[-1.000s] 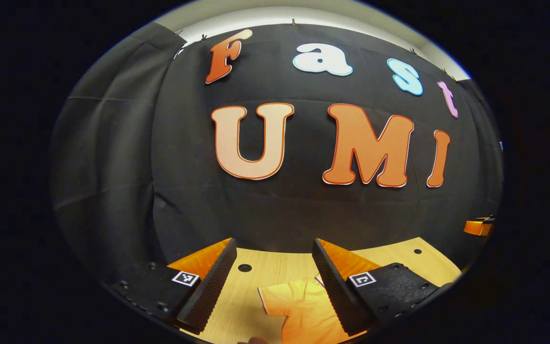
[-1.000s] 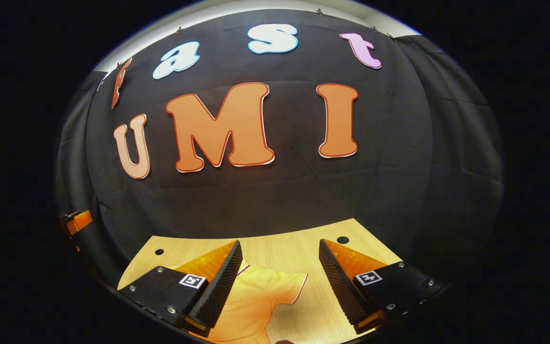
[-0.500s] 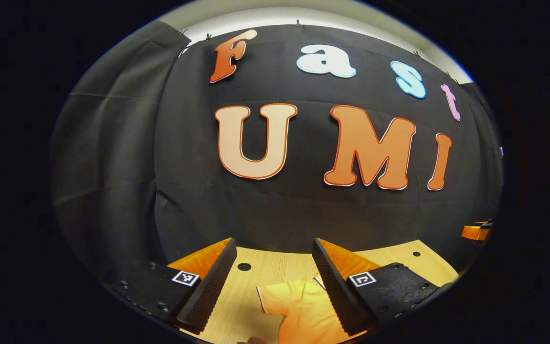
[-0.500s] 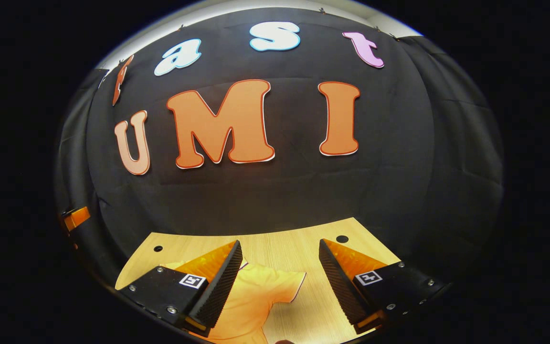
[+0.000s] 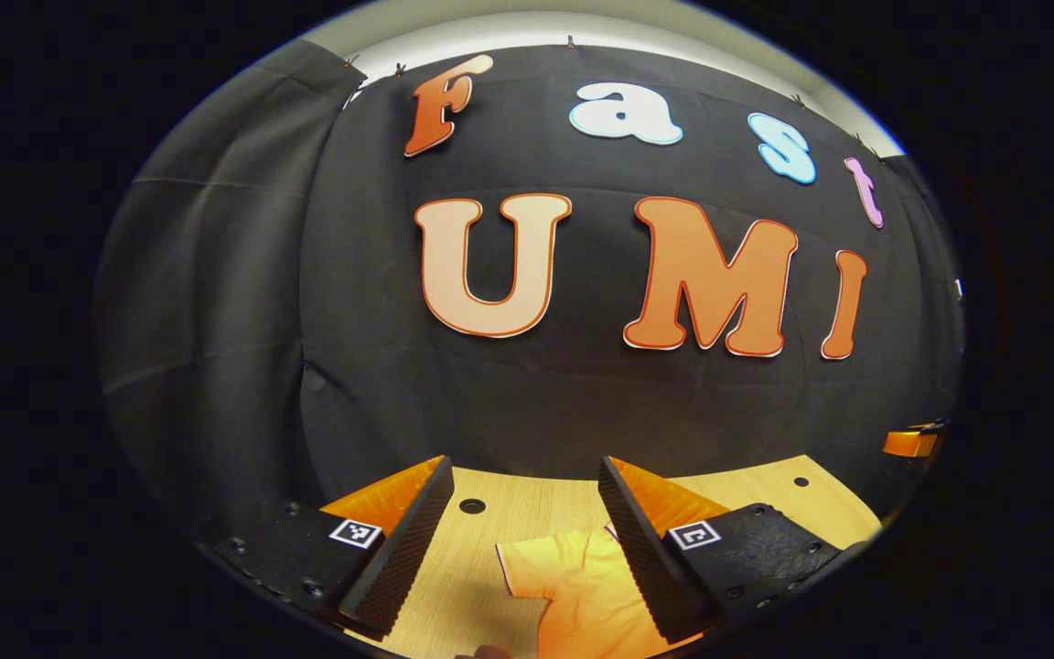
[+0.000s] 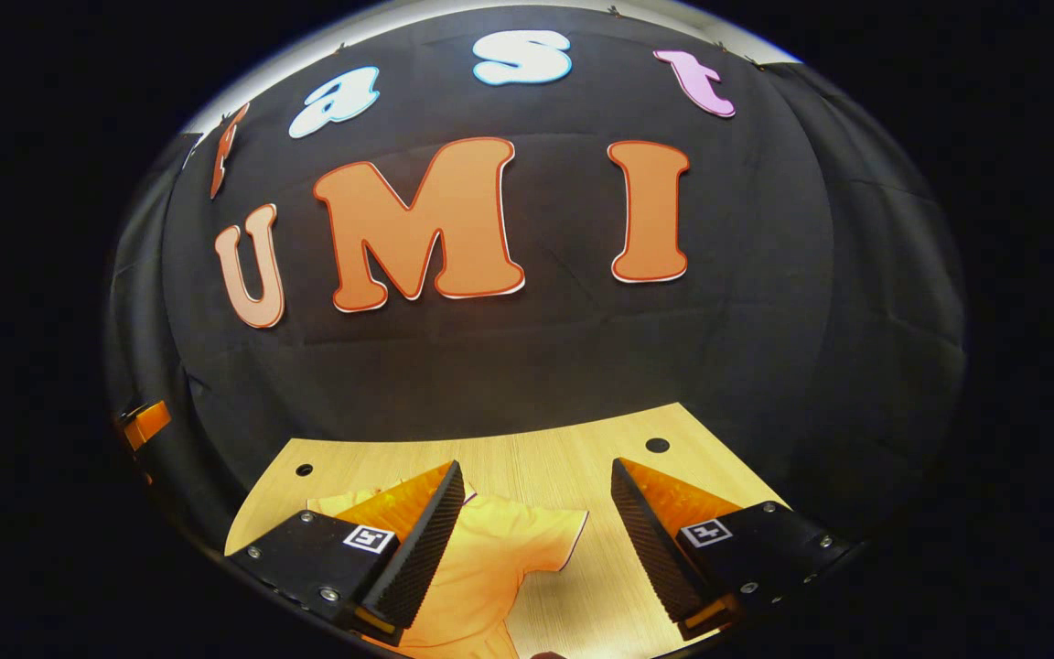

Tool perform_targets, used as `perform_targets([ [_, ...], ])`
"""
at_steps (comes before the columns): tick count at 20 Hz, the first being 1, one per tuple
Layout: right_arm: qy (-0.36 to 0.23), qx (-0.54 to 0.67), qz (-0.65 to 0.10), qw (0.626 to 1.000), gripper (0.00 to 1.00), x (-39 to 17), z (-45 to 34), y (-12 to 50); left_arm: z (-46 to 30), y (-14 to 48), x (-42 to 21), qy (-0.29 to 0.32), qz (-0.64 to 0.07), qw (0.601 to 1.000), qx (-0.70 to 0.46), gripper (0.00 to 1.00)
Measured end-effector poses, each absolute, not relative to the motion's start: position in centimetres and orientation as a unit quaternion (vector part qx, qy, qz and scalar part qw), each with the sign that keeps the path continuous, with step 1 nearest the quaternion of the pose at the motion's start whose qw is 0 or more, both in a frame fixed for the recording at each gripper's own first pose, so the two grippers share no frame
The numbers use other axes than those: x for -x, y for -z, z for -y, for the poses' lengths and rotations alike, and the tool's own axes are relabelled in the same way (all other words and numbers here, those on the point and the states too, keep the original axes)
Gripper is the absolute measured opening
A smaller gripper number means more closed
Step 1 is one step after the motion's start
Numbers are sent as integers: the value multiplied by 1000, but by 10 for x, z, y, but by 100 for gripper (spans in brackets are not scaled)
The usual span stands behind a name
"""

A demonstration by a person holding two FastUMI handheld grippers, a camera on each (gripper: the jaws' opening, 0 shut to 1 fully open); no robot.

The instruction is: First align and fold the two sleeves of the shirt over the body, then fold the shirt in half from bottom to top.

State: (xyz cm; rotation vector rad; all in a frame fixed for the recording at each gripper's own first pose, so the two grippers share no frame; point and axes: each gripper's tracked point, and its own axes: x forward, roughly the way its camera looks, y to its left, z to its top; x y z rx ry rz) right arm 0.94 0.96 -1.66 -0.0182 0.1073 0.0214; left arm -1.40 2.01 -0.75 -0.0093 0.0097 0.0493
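Fingers on both grippers stand wide apart, empty, above the table [image 6: 536, 458]. Left gripper [image 5: 518, 540]: shirt [image 5: 582, 595] below, its sleeve [image 5: 532, 569] between the fingers. Right gripper [image 6: 536, 540]: the other sleeve [image 6: 545, 540] between its fingers, plus the far table edge. Nothing looks folded; next, descend and pinch the sleeves.

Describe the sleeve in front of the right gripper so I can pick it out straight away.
Start at the wooden table below the black cloth wall. An orange shirt lies flat on it, and its short sleeve sticks out between the right gripper's open jaws. It is the flap with a thin dark trim along its cuff, resting on bare wood, not folded over the body.
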Motion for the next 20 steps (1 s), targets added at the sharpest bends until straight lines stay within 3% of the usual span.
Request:
perform_targets([
  [11, 6, 15, -214, 977, 98, -63, -5, 62, -32, 32, -2, -25, -22, 999, 7, 98],
  [20, 25, -9, -360, 932, 98, -140, 15, 133, -50, 50, -22, -38, -45, 998, -3, 98],
])
